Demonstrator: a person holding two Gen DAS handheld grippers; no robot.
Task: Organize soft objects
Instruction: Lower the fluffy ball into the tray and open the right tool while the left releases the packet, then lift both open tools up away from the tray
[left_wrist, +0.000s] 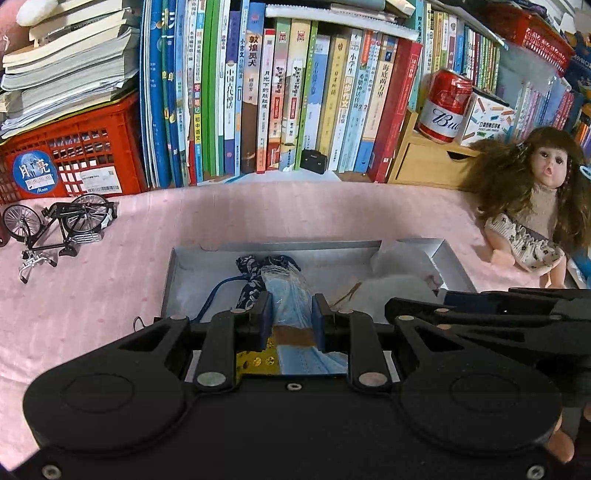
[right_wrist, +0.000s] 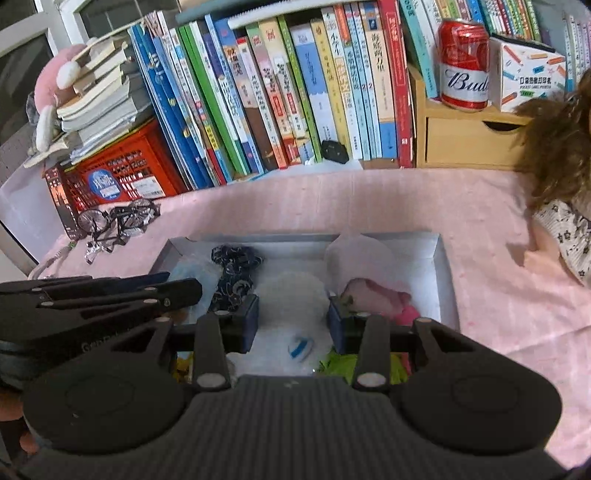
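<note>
Putting soft things into the gray box

The left gripper (left_wrist: 291, 317) pinches a blue packet (left_wrist: 290, 295) over the box (left_wrist: 448, 264) on the pink cloth (left_wrist: 110, 295). The right gripper (right_wrist: 291, 314) has a white bag (right_wrist: 290, 291) between its pads, though I cannot tell if it squeezes. Next, I think, lower both softly into the box, then let go.
</note>
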